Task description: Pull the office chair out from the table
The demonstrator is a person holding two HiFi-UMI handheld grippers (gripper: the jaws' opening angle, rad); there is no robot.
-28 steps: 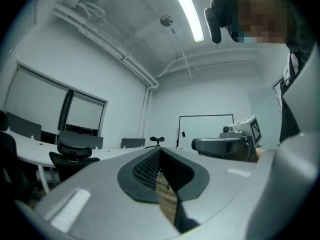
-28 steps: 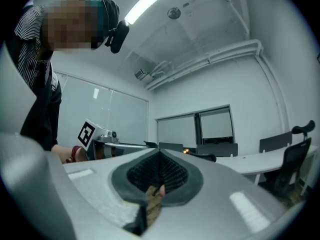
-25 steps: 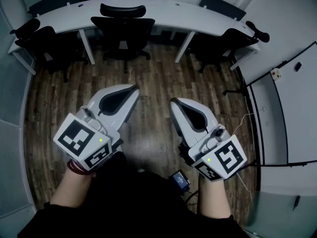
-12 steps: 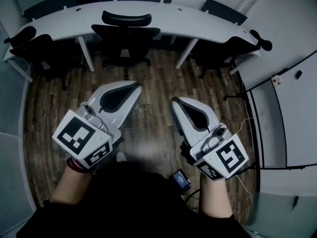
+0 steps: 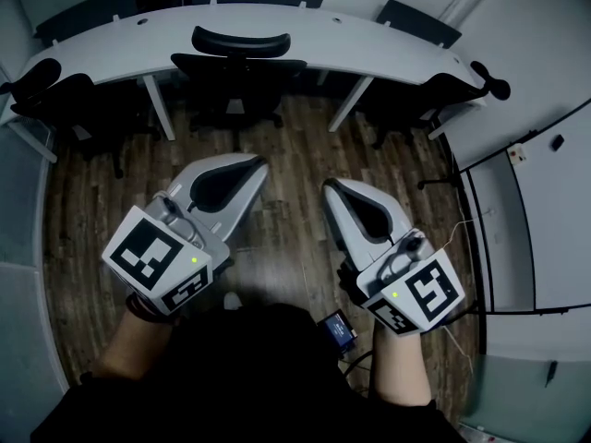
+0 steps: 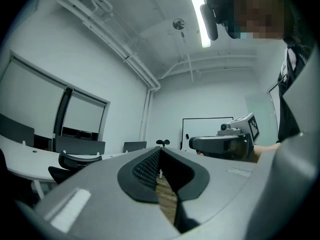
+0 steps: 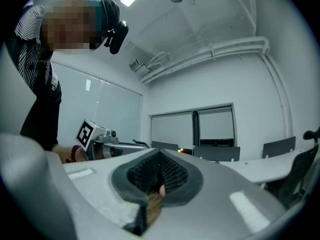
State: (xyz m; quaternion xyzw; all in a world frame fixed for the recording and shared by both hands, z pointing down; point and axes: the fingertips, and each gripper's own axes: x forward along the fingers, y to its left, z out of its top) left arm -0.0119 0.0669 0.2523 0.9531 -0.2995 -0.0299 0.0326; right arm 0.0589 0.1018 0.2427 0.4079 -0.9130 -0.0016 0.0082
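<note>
Left gripper (image 5: pixel 257 166): jaws closed, nothing held, carried above the wood floor (image 5: pixel 295 141). Office chair (image 5: pixel 238 63) (black, with headrest): tucked under the curved white table (image 5: pixel 388 42), well ahead of both grippers. Right gripper (image 5: pixel 329 188): jaws closed, empty.

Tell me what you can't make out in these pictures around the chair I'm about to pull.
Office chair seat and base: head view, lost in the dark under the table.
Left chair: partly cut off by the head view's left edge.
Small blue device: head view, too small to identify.
</note>
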